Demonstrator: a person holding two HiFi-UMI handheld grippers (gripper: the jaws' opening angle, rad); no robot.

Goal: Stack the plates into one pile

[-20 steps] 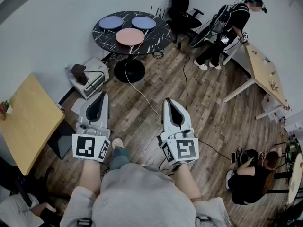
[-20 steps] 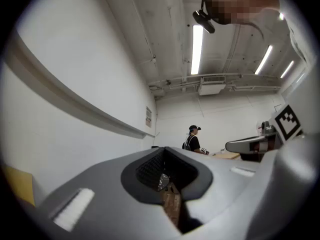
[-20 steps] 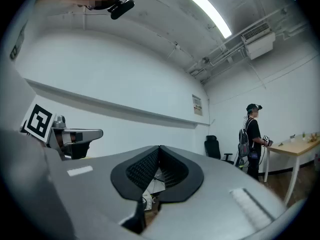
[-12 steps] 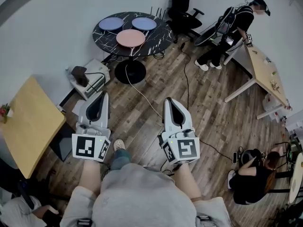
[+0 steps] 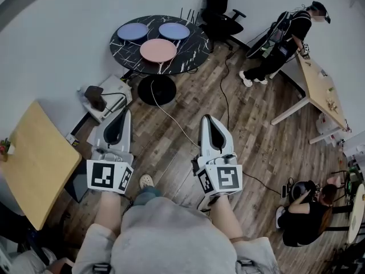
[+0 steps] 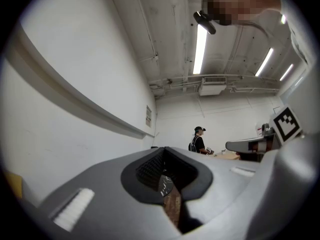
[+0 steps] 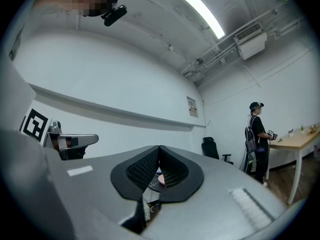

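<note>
Both claws are closed and empty. The left claw (image 5: 124, 115) and right claw (image 5: 206, 120) each show tips pressed together in their own view. They sit side by side, well apart, with bare floor (image 5: 165, 153) between them.

Three plates lie unstacked on the round table (image 5: 191, 51) at 12 o'clock, well away from the claws. The pink plate (image 5: 158, 50) lies nearest, by the table's near edge. The left blue plate (image 5: 132, 31) and right blue plate (image 5: 174, 31) lie behind it.

The floor toward the table is open except for a cable (image 5: 171, 119) trailing from the table's foot. A box (image 5: 105, 99) stands by the wall at 11 o'clock, just ahead of the left claw. A wooden table (image 5: 34, 164) crowds in at 9 o'clock. A chair (image 5: 219, 10) stands at 1 o'clock, with a standing person (image 5: 282, 36) and a desk (image 5: 319, 87) at 2 o'clock. A seated person (image 5: 308, 213) is at 4 o'clock.

The picture's left edge cuts off the wooden table. Below the right claw's pads only a sliver of the pink plate shows. Below the left claw's pads only a strip of floor and a bit of the table show.

Both forearms reach out from the chest at 6 o'clock. The claws point to 12 o'clock, tilted slightly up.
</note>
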